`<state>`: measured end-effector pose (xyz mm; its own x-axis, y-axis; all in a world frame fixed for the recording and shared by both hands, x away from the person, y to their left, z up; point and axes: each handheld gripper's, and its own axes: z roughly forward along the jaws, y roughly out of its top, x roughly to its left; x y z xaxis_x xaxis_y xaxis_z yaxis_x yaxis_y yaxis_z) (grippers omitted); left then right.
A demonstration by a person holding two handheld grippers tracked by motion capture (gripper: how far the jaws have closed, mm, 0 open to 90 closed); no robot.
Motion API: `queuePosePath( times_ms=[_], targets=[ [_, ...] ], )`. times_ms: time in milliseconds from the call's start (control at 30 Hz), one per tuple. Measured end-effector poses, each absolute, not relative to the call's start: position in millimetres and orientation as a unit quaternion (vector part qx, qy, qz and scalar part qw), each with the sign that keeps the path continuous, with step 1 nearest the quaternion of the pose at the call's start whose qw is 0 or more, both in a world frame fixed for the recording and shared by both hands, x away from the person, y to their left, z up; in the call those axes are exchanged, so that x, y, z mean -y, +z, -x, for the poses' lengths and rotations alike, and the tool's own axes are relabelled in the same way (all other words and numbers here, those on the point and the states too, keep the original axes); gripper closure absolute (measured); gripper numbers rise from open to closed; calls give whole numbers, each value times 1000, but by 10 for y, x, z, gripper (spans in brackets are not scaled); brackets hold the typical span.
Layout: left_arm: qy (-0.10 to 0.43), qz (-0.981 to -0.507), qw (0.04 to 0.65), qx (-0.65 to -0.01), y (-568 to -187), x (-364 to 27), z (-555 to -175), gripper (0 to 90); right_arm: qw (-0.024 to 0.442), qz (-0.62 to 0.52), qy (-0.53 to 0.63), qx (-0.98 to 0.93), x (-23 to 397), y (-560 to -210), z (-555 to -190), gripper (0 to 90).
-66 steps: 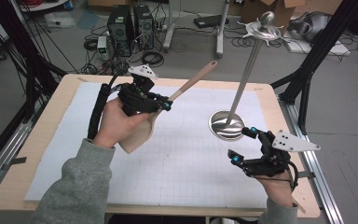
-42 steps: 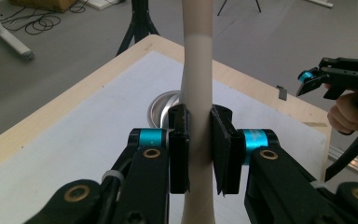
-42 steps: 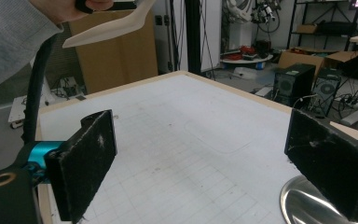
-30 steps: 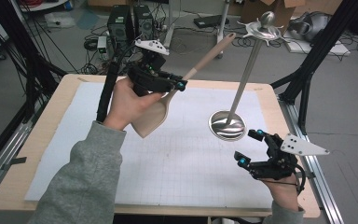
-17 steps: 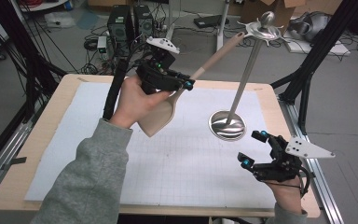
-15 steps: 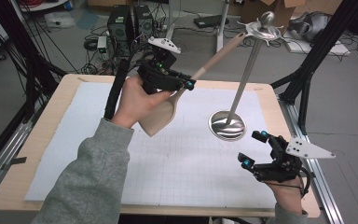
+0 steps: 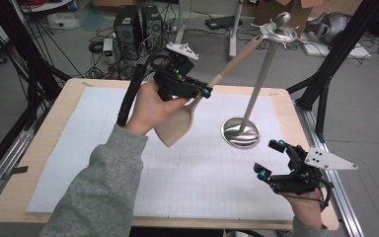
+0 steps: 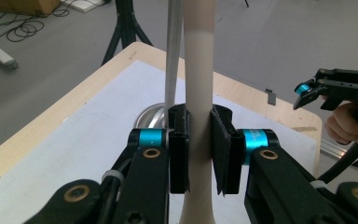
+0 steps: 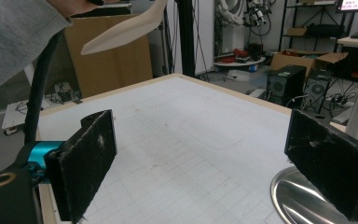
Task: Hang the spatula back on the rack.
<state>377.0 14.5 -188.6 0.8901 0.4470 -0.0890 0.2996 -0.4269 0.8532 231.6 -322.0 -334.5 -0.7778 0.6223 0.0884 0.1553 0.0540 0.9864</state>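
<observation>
Wooden spatula held aloft, handle tip close to the hanging stand's top

Nearest, at the table's (image 7: 44, 148) front right corner, the right gripper (image 7: 271, 160) hovers low with its jaws spread wide and nothing between them. Beyond it stands the steel utensil stand (image 7: 264, 74), its round base on the gridded mat (image 7: 202, 173). Farther back and left, the left gripper (image 7: 200, 89) is clamped on the wooden spatula (image 7: 177, 126), its pads (image 8: 221, 149) pinching the round handle just above the blade (a narrow grip). The spatula is in the air, blade down toward the hand, handle slanting up to the stand's top hooks. It looks light, stiff and smooth; the round handle could twist between the pads, so holding near the blade seems wise.
</observation>
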Motion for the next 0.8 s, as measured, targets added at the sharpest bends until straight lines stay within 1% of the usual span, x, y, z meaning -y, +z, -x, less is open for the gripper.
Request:
queuePosePath(
  times_ms=[267,800],
  targets=[
    [72,-847,475,-225,-2016,-39,-3856,778,187,-278,629,-701,3238,-3350,-2300,81],
    [56,-850,474,-224,-2176,148,-4014,777,189,-281,629,-699,3260,-3366,-2290,81]
  ],
)
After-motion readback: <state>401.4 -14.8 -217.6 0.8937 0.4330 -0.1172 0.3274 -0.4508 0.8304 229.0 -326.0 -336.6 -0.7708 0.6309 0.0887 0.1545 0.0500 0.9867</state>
